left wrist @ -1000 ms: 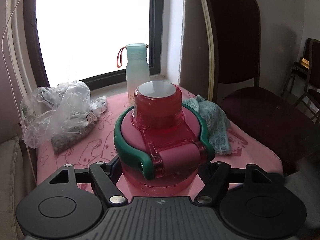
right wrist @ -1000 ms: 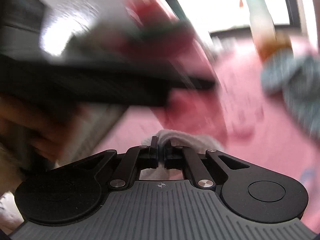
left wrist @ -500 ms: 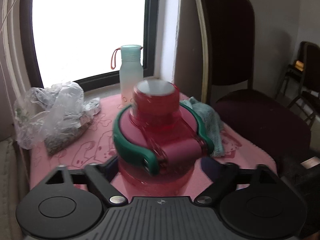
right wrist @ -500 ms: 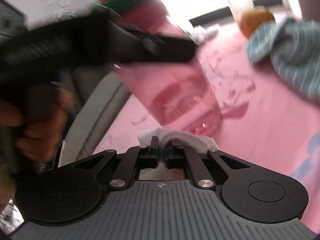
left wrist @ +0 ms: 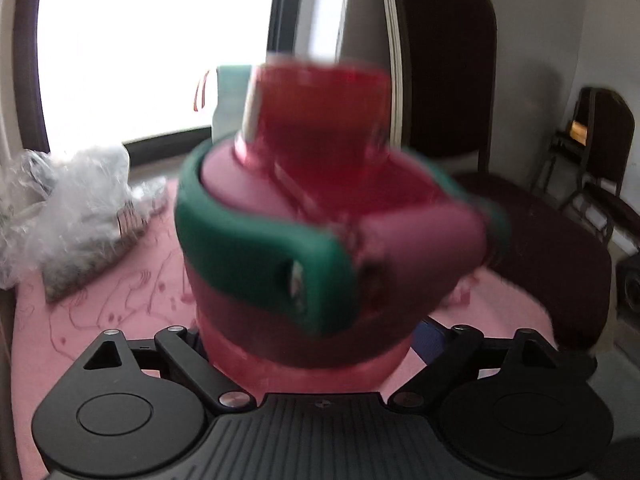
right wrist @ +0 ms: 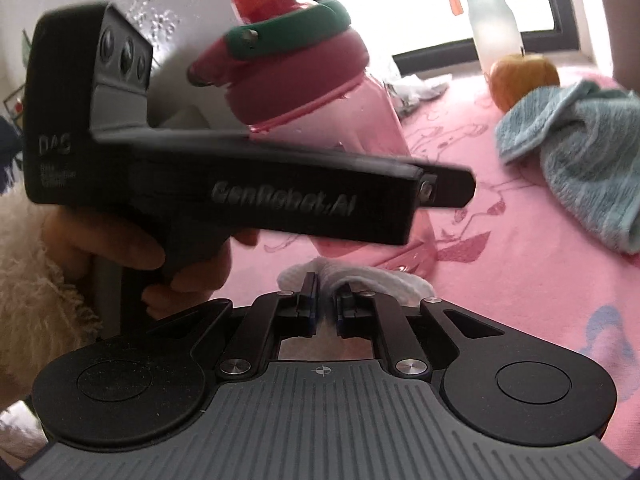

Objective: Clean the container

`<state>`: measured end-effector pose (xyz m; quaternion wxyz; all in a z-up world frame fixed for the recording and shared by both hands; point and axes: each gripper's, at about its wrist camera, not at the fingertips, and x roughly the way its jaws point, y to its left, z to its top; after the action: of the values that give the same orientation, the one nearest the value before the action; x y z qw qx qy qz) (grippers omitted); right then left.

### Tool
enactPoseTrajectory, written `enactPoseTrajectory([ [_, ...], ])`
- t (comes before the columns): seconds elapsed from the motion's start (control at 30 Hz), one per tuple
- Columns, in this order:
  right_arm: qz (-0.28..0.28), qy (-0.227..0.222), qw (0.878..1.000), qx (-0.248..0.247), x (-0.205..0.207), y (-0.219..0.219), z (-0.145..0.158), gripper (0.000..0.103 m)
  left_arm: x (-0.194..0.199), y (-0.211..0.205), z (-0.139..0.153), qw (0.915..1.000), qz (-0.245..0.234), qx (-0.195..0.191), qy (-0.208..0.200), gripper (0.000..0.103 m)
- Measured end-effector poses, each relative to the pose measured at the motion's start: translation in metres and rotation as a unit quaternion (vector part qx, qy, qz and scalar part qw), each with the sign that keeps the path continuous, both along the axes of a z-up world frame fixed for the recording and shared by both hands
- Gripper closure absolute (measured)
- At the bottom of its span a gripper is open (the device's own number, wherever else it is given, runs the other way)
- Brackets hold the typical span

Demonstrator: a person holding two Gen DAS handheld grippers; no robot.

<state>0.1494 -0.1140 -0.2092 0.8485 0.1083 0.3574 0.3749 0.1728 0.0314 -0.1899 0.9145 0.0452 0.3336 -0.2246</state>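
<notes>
My left gripper (right wrist: 440, 192) is clamped level, gripped by my hand (right wrist: 132, 248); my right gripper (right wrist: 326, 300) is pinched nearly closed.

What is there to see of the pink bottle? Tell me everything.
The pink bottle is see-through pink plastic with a darker pink lid, red cap and a green carry loop lying round the lid. It tilts, its base near the pink tablecloth. The left gripper clamps its body. The right gripper holds a white cloth beside its base.

Translucent glossy pink plastic bottle (right wrist: 360, 128), matt green handle (right wrist: 288, 38), rough white cloth (right wrist: 360, 280), fuzzy blue towel (right wrist: 580, 160).
</notes>
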Motion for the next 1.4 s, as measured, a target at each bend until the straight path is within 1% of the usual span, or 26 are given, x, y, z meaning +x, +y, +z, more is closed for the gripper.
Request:
enactPoseTrajectory([
  [0.03,-0.001,0.002,1.000,0.003,0.001,-0.002,0.000,0.095,-0.002,-0.001,0.000,0.9999,-0.004,0.009,0.005,0.024],
  [0.13,-0.012,0.007,1.000,0.014,0.001,-0.013,0.002,0.095,-0.006,-0.002,0.002,0.9990,-0.015,0.037,0.022,0.025],
  [0.23,-0.026,0.002,1.000,0.013,-0.001,-0.026,0.005,0.093,-0.013,0.006,0.009,0.9990,-0.003,0.009,0.044,0.027],
  [0.33,-0.029,0.001,1.000,0.012,-0.003,-0.032,0.007,0.092,-0.020,0.008,0.013,0.9984,0.007,-0.005,0.055,0.028],
  [0.37,-0.028,-0.001,1.000,0.010,-0.005,-0.033,0.008,0.092,-0.022,0.008,0.014,0.9986,0.008,-0.003,0.052,0.028],
  [0.43,-0.025,-0.006,1.000,0.008,-0.010,-0.030,0.010,0.092,-0.028,0.007,0.020,0.9994,0.013,0.008,0.031,0.025],
  [0.47,-0.022,-0.008,1.000,0.008,-0.013,-0.030,0.012,0.092,-0.031,0.005,0.025,0.9996,0.017,0.012,0.016,0.023],
  [0.53,-0.017,-0.013,1.000,0.010,-0.015,-0.029,0.016,0.092,-0.036,0.004,0.038,0.9995,0.022,0.011,-0.019,0.016],
  [0.63,-0.008,-0.024,1.000,0.014,-0.020,-0.025,0.025,0.091,-0.039,-0.002,0.060,0.9965,0.034,0.023,-0.073,0.013],
  [0.67,-0.007,-0.029,0.999,0.017,-0.021,-0.024,0.028,0.091,-0.037,-0.004,0.063,0.9957,0.035,0.031,-0.080,0.013],
  [0.7,-0.006,-0.033,0.999,0.021,-0.022,-0.024,0.032,0.090,-0.035,-0.007,0.065,0.9951,0.034,0.040,-0.084,0.016],
  [0.73,-0.004,-0.038,0.999,0.024,-0.023,-0.023,0.036,0.090,-0.033,-0.010,0.067,0.9944,0.033,0.049,-0.088,0.023],
  [0.77,-0.003,-0.042,0.999,0.028,-0.024,-0.022,0.039,0.090,-0.030,-0.012,0.066,0.9947,0.034,0.051,-0.083,0.029],
  [0.8,-0.001,-0.047,0.998,0.033,-0.025,-0.022,0.043,0.090,-0.027,-0.013,0.063,0.9953,0.035,0.051,-0.075,0.031],
  [0.83,0.001,-0.052,0.998,0.040,-0.027,-0.021,0.048,0.090,-0.025,-0.012,0.060,0.9960,0.037,0.047,-0.067,0.033],
  [0.93,0.007,-0.081,0.995,0.058,-0.027,-0.018,0.059,0.090,-0.024,-0.004,0.057,0.9980,0.042,0.018,-0.044,0.034],
  [0.97,0.012,-0.088,0.994,0.060,-0.025,-0.017,0.059,0.092,-0.024,-0.003,0.058,0.9982,0.041,0.016,-0.042,0.035],
  [1.0,0.019,-0.092,0.994,0.061,-0.022,-0.015,0.058,0.098,-0.023,-0.004,0.057,0.9983,0.039,0.016,-0.039,0.035],
  [1.03,0.026,-0.097,0.993,0.061,-0.019,-0.014,0.056,0.101,-0.021,-0.004,0.057,0.9985,0.037,0.017,-0.037,0.035],
  [1.07,0.038,-0.093,0.993,0.063,-0.014,-0.013,0.051,0.101,-0.020,-0.005,0.056,0.9986,0.036,0.018,-0.034,0.034],
  [1.17,0.054,-0.021,0.998,0.035,0.007,-0.005,0.012,0.101,-0.019,-0.008,0.056,0.9987,0.033,0.023,-0.030,0.034],
  [1.23,0.046,0.014,0.999,0.009,0.011,-0.001,-0.014,0.101,-0.019,-0.008,0.055,0.9987,0.032,0.024,-0.031,0.034],
  [1.27,0.039,0.022,0.999,0.009,0.011,-0.002,-0.022,0.101,-0.019,-0.008,0.055,0.9987,0.032,0.024,-0.030,0.034],
  [1.33,0.023,0.032,0.999,0.021,0.009,-0.005,-0.021,0.101,-0.018,-0.006,0.055,0.9988,0.032,0.024,-0.029,0.034],
  [1.37,0.021,0.025,0.999,0.019,0.007,-0.005,-0.014,0.101,-0.018,-0.006,0.055,0.9988,0.032,0.024,-0.028,0.034],
  [1.4,0.022,0.002,1.000,0.021,0.002,-0.003,-0.002,0.101,-0.018,-0.006,0.055,0.9988,0.032,0.024,-0.028,0.034],
])
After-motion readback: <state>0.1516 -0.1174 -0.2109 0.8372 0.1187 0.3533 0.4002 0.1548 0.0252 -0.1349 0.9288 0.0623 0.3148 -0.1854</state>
